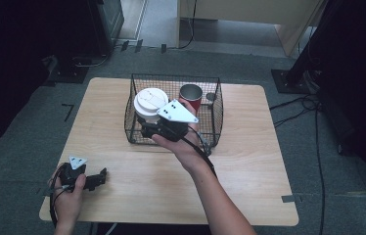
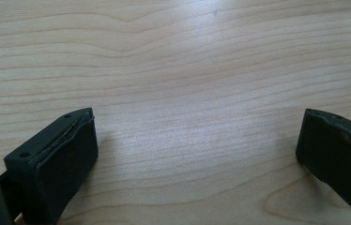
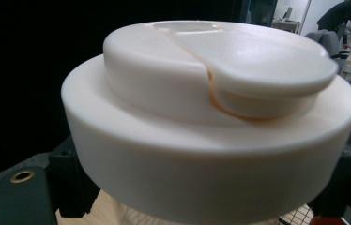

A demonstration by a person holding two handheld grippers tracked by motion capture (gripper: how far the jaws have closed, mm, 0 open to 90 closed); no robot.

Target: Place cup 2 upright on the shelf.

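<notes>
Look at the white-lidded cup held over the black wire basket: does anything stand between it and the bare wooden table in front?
The white-lidded cup, clamped by the right gripper, sits above the black wire basket. The basket's front wall lies below it towards the wooden table; the red cup stands behind, out of the way.

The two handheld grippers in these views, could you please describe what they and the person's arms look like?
Both are black, blocky tools. The left gripper and the right gripper each carry a grey three-cornered plate with small dark holes on top and trail a black cable. In the left gripper view the left gripper shows thick black pads with screw holes. The forearms are bare, with no sleeves in view.
</notes>
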